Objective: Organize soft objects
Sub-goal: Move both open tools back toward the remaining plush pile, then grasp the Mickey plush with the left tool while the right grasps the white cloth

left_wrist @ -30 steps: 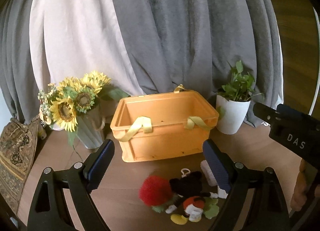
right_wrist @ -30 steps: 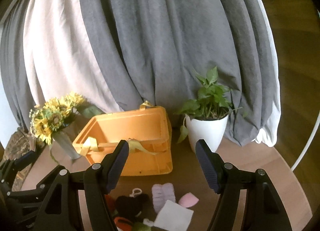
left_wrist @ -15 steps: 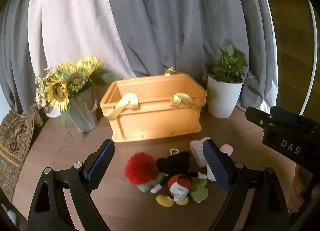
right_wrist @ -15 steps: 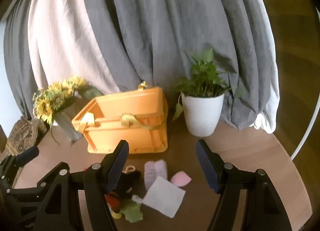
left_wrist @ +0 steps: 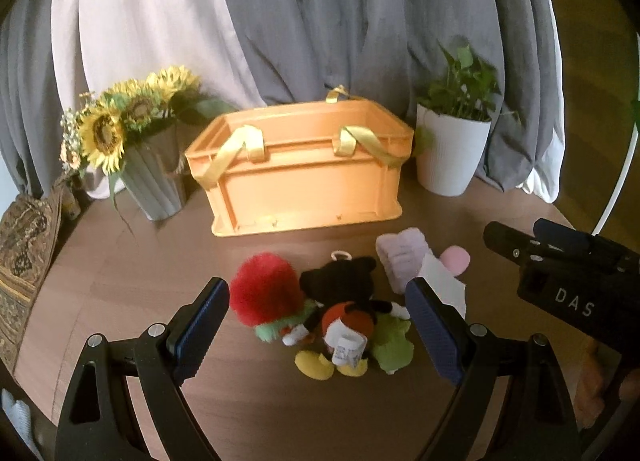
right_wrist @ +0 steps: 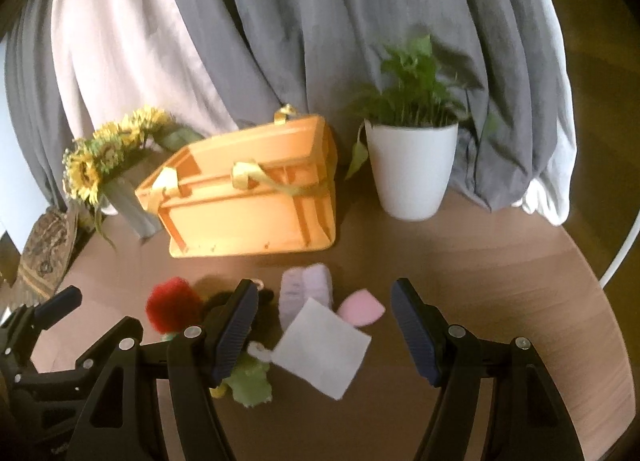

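An orange crate [left_wrist: 304,177] with yellow straps stands at the back of the round wooden table; it also shows in the right wrist view [right_wrist: 252,201]. In front of it lie soft things: a red pompom plush [left_wrist: 266,293], a black mouse plush [left_wrist: 344,301], a green plush [left_wrist: 394,345], a lilac folded cloth [left_wrist: 400,257], a pink sponge [right_wrist: 362,307] and a white cloth [right_wrist: 324,349]. My left gripper [left_wrist: 318,333] is open, above the plush pile. My right gripper [right_wrist: 324,329] is open, above the white cloth.
A vase of sunflowers [left_wrist: 132,149] stands left of the crate and a white potted plant [left_wrist: 452,141] right of it. Grey and white curtains hang behind. A patterned cushion [left_wrist: 24,257] lies at the table's left edge. The right gripper's body [left_wrist: 560,281] shows at the right.
Both views have tilted downward over the last second, so the soft things now show more fully between the fingers. Both grippers stay open.
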### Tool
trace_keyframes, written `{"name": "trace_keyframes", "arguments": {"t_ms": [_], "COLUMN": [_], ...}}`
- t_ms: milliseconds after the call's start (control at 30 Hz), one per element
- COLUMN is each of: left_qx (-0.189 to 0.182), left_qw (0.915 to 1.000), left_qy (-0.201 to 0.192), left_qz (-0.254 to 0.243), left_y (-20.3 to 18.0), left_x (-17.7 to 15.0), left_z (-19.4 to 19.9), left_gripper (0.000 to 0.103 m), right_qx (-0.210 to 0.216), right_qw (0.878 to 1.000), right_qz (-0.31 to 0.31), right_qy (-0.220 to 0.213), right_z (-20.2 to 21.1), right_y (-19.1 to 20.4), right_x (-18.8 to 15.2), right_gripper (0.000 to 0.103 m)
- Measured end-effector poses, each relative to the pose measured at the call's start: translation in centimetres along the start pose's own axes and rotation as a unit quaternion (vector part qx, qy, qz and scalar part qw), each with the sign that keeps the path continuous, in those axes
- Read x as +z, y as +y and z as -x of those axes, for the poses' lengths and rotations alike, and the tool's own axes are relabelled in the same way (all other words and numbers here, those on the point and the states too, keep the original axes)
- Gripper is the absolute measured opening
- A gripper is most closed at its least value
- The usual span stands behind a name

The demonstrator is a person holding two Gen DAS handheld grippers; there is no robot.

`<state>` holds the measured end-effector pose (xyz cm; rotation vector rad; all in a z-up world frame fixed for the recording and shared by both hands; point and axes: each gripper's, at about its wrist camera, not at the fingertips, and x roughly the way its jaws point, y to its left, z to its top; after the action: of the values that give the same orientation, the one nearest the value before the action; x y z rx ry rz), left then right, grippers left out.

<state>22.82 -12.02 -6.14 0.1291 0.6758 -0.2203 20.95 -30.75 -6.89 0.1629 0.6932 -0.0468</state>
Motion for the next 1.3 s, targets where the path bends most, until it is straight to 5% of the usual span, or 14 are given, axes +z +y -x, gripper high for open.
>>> {"name": "trace_keyframes", "arguments": {"t_ms": [733, 1300], "left_qx": [-0.006, -0.019], "left_qw": [0.9985, 0.9969], "left_qy": [0.053, 0.076], "left_qz": [-0.005, 0.005], "left_y": [-1.3, -1.5], "left_x": [-3.0, -3.8], "left_z": [-5.4, -7.8], "left_gripper": [0.082, 0.068], "right_qx": [0.014, 0.025], "right_qw": [0.996, 0.992], "right_qz": [0.024, 0.066], "right_qy": [0.088, 0.104], "right_z": [-6.5, -10.0], "right_y": [-0.9, -0.3], "right_x": [-4.1, -5.7], "right_gripper": [0.070, 0.068]}}
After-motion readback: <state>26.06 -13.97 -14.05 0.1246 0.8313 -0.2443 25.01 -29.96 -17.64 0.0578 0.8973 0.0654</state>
